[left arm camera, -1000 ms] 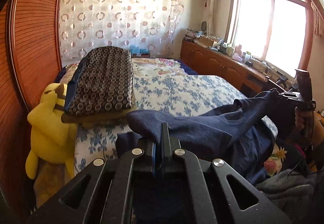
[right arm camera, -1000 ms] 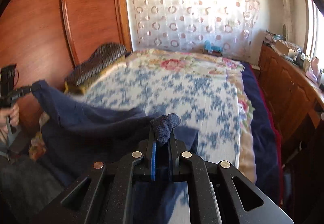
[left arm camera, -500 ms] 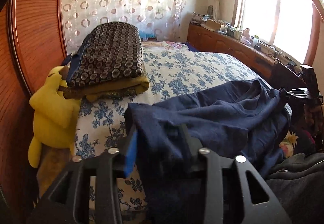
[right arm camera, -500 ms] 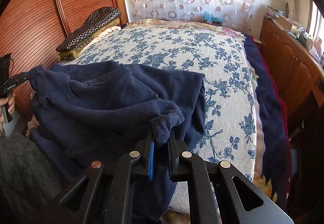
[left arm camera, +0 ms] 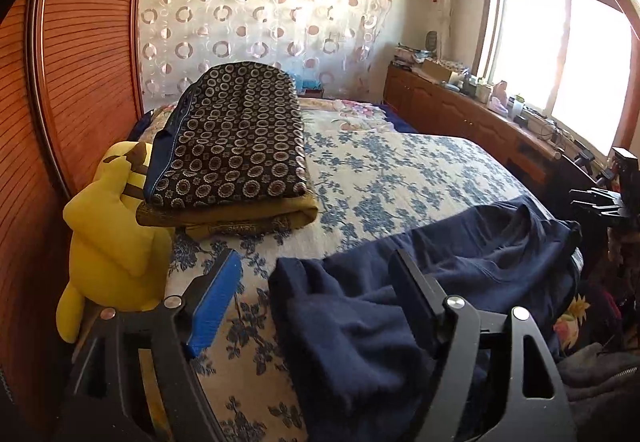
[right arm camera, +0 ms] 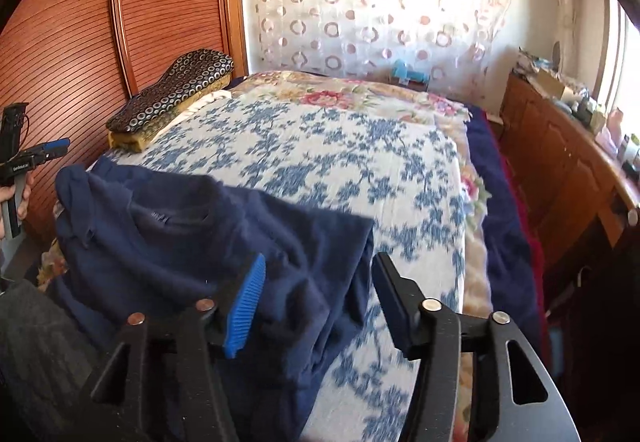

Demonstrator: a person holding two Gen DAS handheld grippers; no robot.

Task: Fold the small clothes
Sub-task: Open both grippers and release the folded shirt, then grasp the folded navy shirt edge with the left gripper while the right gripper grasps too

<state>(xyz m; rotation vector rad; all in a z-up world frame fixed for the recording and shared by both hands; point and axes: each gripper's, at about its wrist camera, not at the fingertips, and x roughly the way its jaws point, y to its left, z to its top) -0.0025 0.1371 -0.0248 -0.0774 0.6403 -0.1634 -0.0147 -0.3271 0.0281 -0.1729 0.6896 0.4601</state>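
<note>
Lying rumpled on the bed, the navy sweater shows an unreadable neck label; left claw and right claw, jaws just opening, grip nothing.

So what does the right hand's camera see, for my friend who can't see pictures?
The right gripper has just opened over a crumpled navy sweater lying on the blue-flowered bedspread. Folded blankets sit by the wooden headboard.
</note>
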